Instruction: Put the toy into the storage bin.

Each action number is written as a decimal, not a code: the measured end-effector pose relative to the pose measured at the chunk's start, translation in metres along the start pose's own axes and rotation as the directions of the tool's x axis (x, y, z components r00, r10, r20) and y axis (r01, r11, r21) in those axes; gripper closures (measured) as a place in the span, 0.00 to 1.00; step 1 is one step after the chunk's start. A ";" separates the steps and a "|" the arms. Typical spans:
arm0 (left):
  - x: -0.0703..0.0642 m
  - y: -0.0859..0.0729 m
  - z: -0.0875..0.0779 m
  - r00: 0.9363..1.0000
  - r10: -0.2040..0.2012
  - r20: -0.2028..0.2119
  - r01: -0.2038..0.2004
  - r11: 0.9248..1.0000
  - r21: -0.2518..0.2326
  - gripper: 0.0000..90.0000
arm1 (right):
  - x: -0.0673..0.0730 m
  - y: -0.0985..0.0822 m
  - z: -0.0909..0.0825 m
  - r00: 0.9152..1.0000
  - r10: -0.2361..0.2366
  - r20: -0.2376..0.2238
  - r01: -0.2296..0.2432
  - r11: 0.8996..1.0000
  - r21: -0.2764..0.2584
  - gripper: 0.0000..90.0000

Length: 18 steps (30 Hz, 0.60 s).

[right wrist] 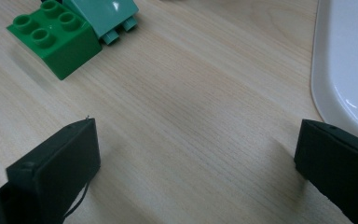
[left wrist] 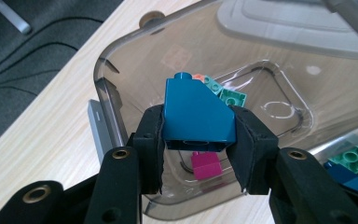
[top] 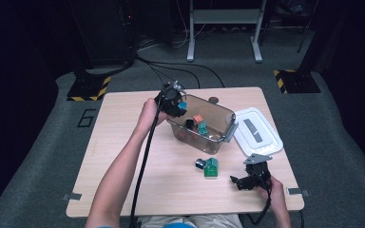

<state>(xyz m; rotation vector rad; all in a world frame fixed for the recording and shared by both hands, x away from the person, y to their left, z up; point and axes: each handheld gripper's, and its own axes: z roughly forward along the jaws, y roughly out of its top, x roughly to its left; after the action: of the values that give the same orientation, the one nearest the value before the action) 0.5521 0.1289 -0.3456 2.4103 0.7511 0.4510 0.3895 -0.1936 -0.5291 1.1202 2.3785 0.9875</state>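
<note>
**Blue brick held over the bin**

Gripping a blue sloped brick [left wrist: 198, 112], the left gripper [left wrist: 198, 154] is clamped on it above the clear bin's [top: 228, 124] ten o'clock corner. The right gripper [right wrist: 196, 163], jaws wide apart, rests at the table's [top: 123, 142] five o'clock, beside a green brick [right wrist: 53, 39].

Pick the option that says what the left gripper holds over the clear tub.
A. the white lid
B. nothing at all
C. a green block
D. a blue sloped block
D: in the left gripper view the left gripper has its jaws pressed on both sides of a blue sloped block, above the open clear tub.
</note>
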 end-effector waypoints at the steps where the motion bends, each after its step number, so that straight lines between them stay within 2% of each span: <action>1: 0.001 0.000 0.003 1.000 -0.008 0.003 0.008 1.000 0.005 0.65 | 0.000 0.000 0.000 1.000 -0.001 0.001 0.001 1.000 0.000 0.00; 5: 0.007 0.001 0.018 1.000 -0.028 0.012 0.028 0.999 0.028 0.65 | 0.000 0.000 0.000 1.000 -0.001 0.001 0.001 1.000 0.000 0.00; 7: 0.008 0.002 0.023 1.000 -0.024 0.019 0.023 0.999 0.042 0.65 | 0.000 0.000 0.000 1.000 0.000 0.000 0.000 1.000 0.000 0.00; 15: 0.007 0.006 0.038 0.999 -0.036 0.041 0.032 0.996 0.078 0.65 | 0.000 0.000 0.000 1.000 0.000 -0.002 0.000 1.000 0.001 0.00; 17: 0.006 0.006 0.041 0.998 -0.044 0.051 0.039 0.995 0.088 0.62 | 0.000 0.000 0.000 1.000 0.000 0.000 0.000 1.000 0.000 0.00; 18: 0.006 0.006 0.041 0.997 -0.049 0.055 0.044 0.995 0.091 0.57 | 0.000 0.000 0.000 1.000 0.000 0.000 0.000 1.000 0.000 0.00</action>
<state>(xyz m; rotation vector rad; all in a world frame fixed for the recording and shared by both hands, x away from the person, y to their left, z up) 0.5785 0.1111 -0.3729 2.4719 0.8160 0.3356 0.3895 -0.1937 -0.5291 1.1198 2.3784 0.9871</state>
